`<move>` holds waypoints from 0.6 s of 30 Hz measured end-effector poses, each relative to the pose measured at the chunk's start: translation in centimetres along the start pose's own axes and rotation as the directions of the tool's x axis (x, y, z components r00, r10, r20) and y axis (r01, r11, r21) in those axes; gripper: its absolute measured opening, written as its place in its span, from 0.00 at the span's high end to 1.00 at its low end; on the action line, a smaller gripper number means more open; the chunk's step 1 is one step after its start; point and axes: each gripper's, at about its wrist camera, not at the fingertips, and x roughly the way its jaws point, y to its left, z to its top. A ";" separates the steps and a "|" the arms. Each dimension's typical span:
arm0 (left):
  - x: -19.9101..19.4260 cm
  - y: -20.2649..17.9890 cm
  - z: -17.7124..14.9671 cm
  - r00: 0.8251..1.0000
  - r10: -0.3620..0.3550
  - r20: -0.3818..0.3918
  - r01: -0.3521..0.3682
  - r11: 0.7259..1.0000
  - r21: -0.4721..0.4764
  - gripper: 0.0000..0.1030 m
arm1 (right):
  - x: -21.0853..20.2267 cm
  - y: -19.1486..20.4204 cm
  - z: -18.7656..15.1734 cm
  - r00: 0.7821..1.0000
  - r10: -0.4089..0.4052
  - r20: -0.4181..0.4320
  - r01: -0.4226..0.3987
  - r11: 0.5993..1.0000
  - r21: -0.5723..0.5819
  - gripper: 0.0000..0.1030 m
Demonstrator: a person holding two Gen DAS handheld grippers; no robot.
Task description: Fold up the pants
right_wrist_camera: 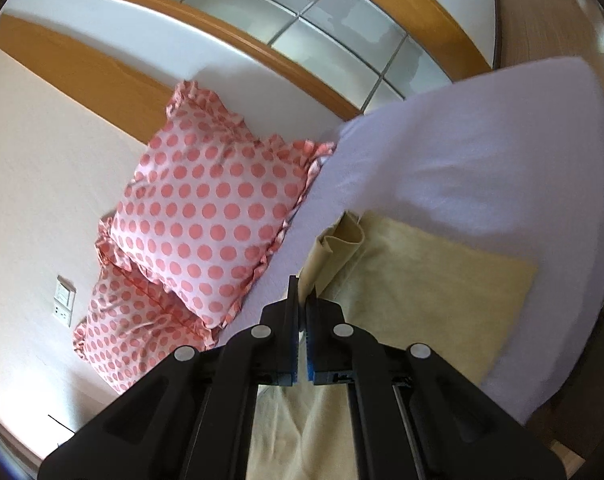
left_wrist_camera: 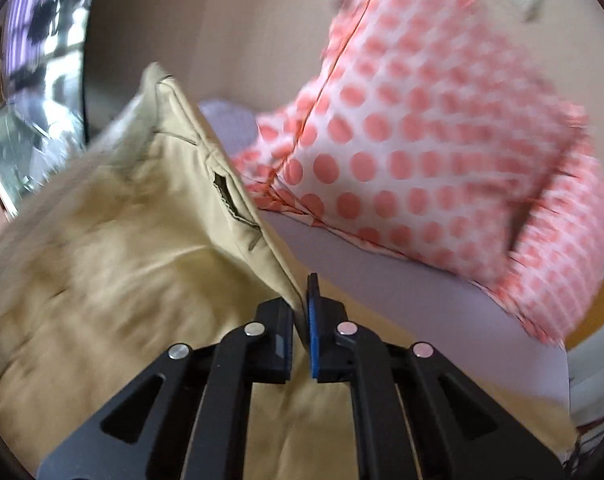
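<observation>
The khaki pants are lifted off the lilac bed sheet. In the left wrist view the waistband end with a pocket slit hangs up and to the left. My left gripper is shut on the pants' edge. In the right wrist view the pants lie partly flat on the sheet, with a folded corner raised. My right gripper is shut on that raised edge of the pants.
Two pink polka-dot pillows lean against the cream wall at the head of the bed, also in the left wrist view. A wooden-framed mirror and a wall socket are behind. The bed edge drops at the right.
</observation>
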 end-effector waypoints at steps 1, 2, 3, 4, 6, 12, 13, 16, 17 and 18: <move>-2.5 0.9 -1.5 1.000 -0.011 0.018 0.011 1.000 0.003 0.94 | -0.6 -0.4 0.1 1.000 -0.011 0.006 0.011 1.000 0.001 0.97; -3.9 1.5 -2.2 1.000 -0.015 0.023 0.015 1.000 -0.001 0.94 | -0.9 -0.6 0.1 1.000 -0.022 0.007 0.022 1.000 0.002 0.97; -6.2 2.7 -4.4 1.000 -0.012 0.026 0.012 1.000 -0.007 0.93 | -1.2 -1.2 0.1 0.999 -0.037 0.006 0.037 0.999 0.007 0.97; -7.3 3.7 -5.8 1.000 -0.011 0.018 0.012 1.000 -0.016 0.93 | -1.4 -1.5 0.0 0.999 -0.047 0.004 0.047 0.999 0.013 0.97; -9.5 5.8 -9.5 1.000 -0.014 -0.005 0.014 0.998 -0.053 0.93 | -1.7 -2.5 -0.3 0.998 -0.069 -0.007 0.070 0.997 0.030 0.97; -10.7 8.0 -14.7 0.999 -0.025 -0.025 0.021 0.991 -0.129 0.92 | -2.2 -4.0 -0.9 0.994 -0.104 -0.025 0.105 0.993 0.049 0.97; -10.7 8.0 -14.8 1.000 -0.023 -0.018 0.020 0.992 -0.127 0.92 | -2.3 -4.0 -0.9 0.994 -0.104 -0.023 0.105 0.993 0.047 0.97; -11.1 8.1 -15.4 1.000 -0.026 -0.006 0.025 0.992 -0.123 0.92 | -2.7 -4.3 -0.9 0.994 -0.105 -0.022 0.106 0.993 0.051 0.97; -11.1 8.2 -15.5 1.000 -0.028 -0.006 0.027 0.992 -0.124 0.92 | -2.9 -4.5 -0.9 0.994 -0.106 -0.022 0.107 0.993 0.056 0.97; -11.1 8.5 -15.7 0.999 -0.035 -0.009 0.034 0.991 -0.132 0.92 | -3.0 -4.6 -0.8 0.994 -0.107 -0.022 0.108 0.992 0.058 0.97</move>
